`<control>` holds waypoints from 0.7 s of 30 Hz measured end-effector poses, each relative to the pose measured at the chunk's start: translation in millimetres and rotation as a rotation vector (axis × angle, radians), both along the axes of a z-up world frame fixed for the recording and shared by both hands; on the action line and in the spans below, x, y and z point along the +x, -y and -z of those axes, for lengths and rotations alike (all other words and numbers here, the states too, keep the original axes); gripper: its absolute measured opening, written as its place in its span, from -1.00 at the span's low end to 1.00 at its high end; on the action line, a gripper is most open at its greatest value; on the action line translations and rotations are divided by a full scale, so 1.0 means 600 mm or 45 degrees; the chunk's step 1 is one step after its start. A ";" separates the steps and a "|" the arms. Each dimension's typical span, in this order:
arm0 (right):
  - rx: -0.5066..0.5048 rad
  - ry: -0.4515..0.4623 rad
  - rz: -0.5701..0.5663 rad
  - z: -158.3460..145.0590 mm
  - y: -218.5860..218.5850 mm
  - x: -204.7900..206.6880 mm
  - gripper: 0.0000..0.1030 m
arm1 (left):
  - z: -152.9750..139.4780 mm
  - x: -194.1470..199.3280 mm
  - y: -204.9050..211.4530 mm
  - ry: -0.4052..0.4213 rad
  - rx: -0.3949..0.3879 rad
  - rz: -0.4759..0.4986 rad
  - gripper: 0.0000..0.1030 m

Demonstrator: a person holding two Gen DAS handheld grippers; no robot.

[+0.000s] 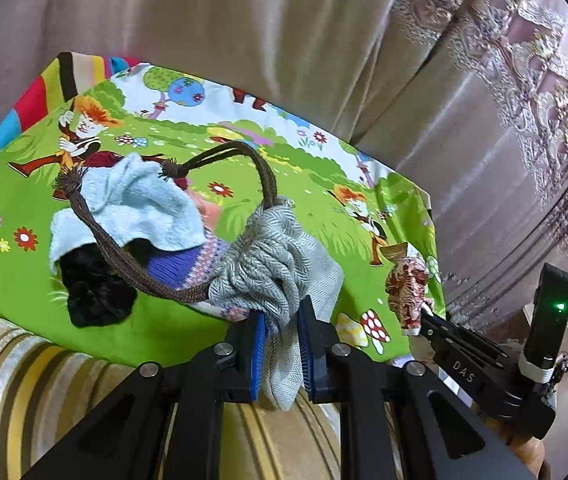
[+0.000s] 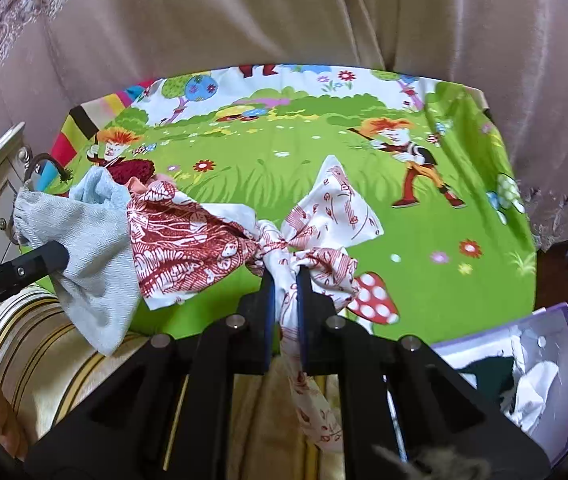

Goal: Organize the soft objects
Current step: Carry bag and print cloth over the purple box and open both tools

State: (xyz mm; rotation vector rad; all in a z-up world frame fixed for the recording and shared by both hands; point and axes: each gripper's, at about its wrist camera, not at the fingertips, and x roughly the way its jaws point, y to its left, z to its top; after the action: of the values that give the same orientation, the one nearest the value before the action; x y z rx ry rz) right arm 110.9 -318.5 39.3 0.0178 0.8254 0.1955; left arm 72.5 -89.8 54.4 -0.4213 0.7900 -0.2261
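Left gripper (image 1: 279,344) fingers (image 1: 255,356) clench the grey pouch (image 1: 271,276); right gripper (image 2: 284,300) fingers (image 2: 268,308) clench the red-print cloth (image 2: 304,256) (both lifted clear of the pile (image 1: 131,216), probably for sorting).

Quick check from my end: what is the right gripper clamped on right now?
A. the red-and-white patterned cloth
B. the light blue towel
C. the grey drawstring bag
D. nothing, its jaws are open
A: in the right wrist view, the right gripper is shut on the red-and-white patterned cloth, while the grey drawstring bag sits in the left gripper.
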 end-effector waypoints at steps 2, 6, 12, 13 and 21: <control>0.002 0.009 0.016 -0.006 0.014 -0.012 -0.76 | -0.004 -0.005 0.011 0.003 0.000 0.022 -0.69; 0.006 0.026 0.081 -0.020 0.058 -0.040 -0.76 | -0.012 -0.013 0.039 0.006 -0.005 0.077 -0.69; 0.011 0.052 0.182 -0.034 0.128 -0.078 -0.76 | -0.019 -0.025 0.093 0.008 -0.001 0.168 -0.69; 0.012 0.054 0.203 -0.035 0.141 -0.084 -0.76 | -0.022 -0.028 0.104 0.012 -0.001 0.189 -0.69; 0.007 0.073 0.348 -0.037 0.229 -0.126 -0.76 | -0.034 -0.042 0.183 0.026 0.020 0.334 -0.69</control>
State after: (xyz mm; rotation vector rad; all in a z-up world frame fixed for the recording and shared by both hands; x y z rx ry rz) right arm 35.5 -456.2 61.2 0.1293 0.7567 -0.0589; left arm 47.6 -199.6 74.6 -0.2994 0.8256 -0.4677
